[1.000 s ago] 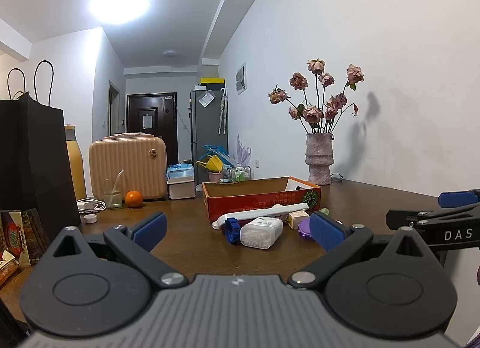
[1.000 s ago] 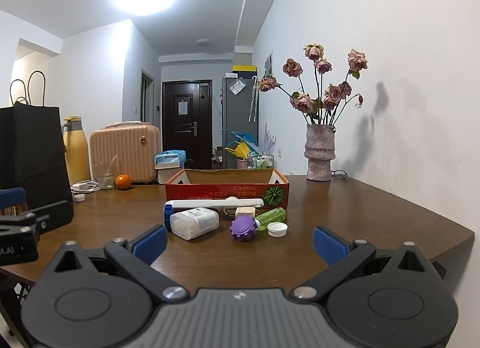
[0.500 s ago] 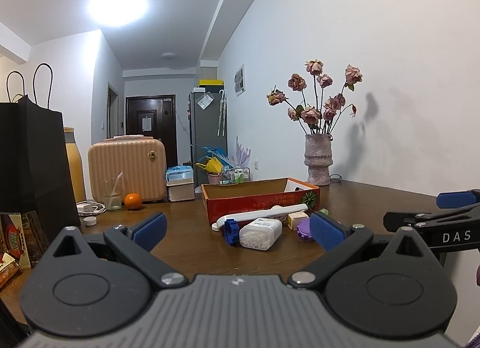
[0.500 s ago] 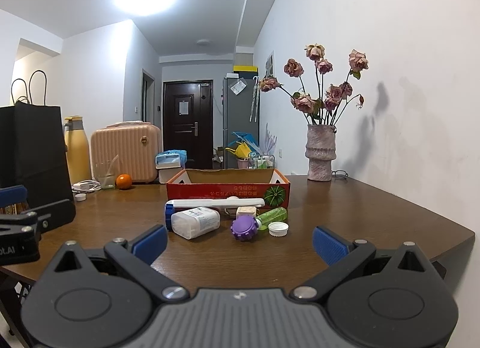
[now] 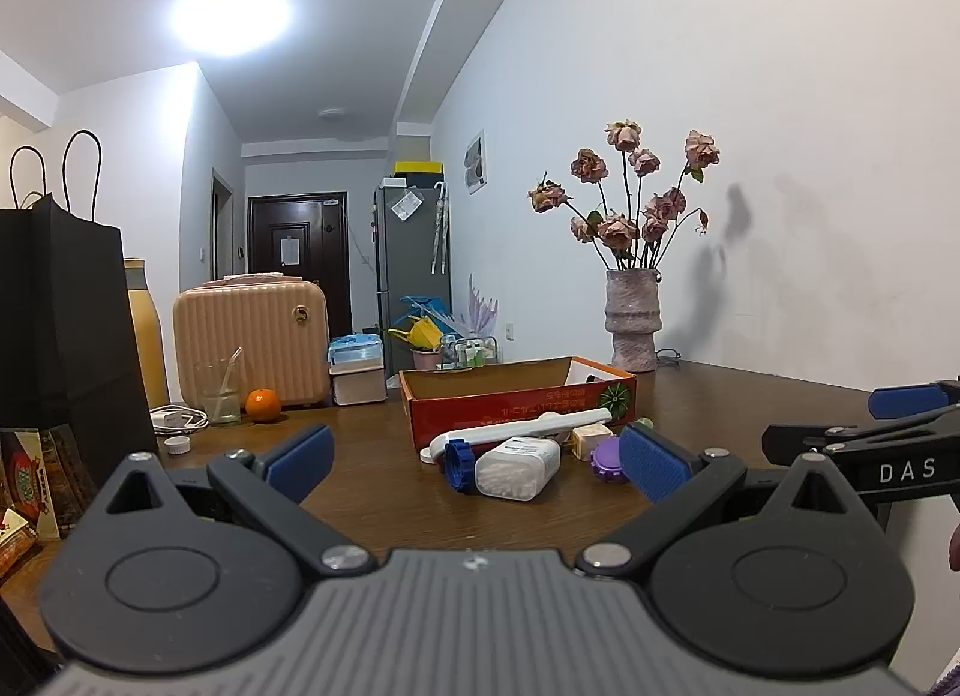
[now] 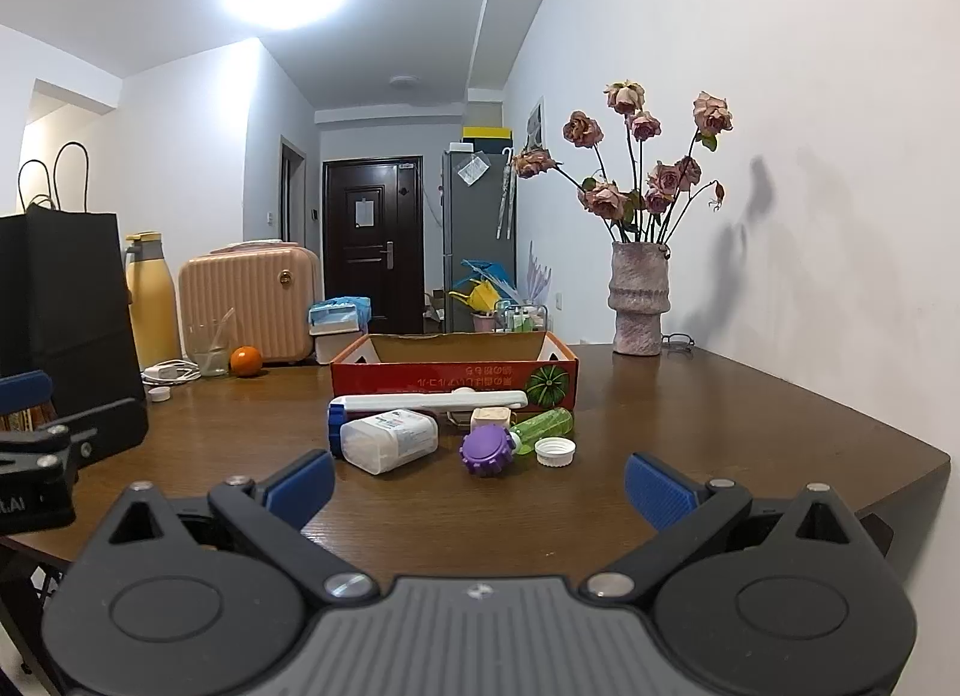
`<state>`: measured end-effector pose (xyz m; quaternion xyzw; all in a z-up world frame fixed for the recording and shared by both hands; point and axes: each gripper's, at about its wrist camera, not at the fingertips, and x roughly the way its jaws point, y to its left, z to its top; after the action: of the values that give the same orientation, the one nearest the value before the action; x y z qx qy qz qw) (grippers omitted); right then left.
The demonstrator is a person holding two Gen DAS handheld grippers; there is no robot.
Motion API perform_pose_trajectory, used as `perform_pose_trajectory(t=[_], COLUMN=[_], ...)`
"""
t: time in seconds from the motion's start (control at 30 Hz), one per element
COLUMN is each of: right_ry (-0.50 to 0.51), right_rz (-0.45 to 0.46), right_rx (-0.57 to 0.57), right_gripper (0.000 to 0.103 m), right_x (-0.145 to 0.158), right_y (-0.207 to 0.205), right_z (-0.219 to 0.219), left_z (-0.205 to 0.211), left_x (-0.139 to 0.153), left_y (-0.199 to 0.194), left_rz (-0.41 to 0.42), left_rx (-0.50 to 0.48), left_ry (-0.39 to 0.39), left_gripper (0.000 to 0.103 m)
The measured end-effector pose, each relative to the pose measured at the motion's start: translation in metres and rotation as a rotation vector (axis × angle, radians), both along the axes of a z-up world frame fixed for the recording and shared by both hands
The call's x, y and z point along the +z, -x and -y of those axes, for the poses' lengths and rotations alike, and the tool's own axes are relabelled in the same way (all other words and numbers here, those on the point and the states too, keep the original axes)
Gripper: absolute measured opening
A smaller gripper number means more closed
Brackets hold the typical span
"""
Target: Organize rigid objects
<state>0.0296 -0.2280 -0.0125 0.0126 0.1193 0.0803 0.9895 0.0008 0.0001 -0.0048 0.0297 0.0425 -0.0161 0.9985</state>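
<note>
Nothing looks sorted yet — the red box [image 6: 453, 375] on the table [image 6: 690, 444] seems empty, though its floor is hidden. The white bottle [image 6: 389, 439], purple cap [image 6: 486, 450], green bottle [image 6: 543, 423] and white bar [image 6: 429, 401] lie just before it. Left tool [image 5: 474, 465] and right tool [image 6: 480, 486] gape apart, empty.

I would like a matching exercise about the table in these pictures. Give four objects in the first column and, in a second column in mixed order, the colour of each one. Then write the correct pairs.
Column 1:
1. ridged round cap
2. small bottle lying on its side
3. open cardboard box
4. fruit beside the glass

Column 2:
A. orange
B. red
C. purple
D. green

Pairs: 1-C, 2-D, 3-B, 4-A
</note>
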Motion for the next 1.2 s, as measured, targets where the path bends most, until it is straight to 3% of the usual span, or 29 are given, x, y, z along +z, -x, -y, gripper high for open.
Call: perform_pose_trajectory(t=[1.2], right_ry=[0.012], right_rz=[0.000], right_rx=[0.004], right_gripper=[0.103], right_x=[-0.0090], right_y=[0.0004], right_z=[-0.0055], left_z=[0.0017], left_x=[-0.0049], left_y=[-0.0024], left_rz=[-0.007], left_rx=[0.011], left_ry=[-0.006], left_gripper=[0.103])
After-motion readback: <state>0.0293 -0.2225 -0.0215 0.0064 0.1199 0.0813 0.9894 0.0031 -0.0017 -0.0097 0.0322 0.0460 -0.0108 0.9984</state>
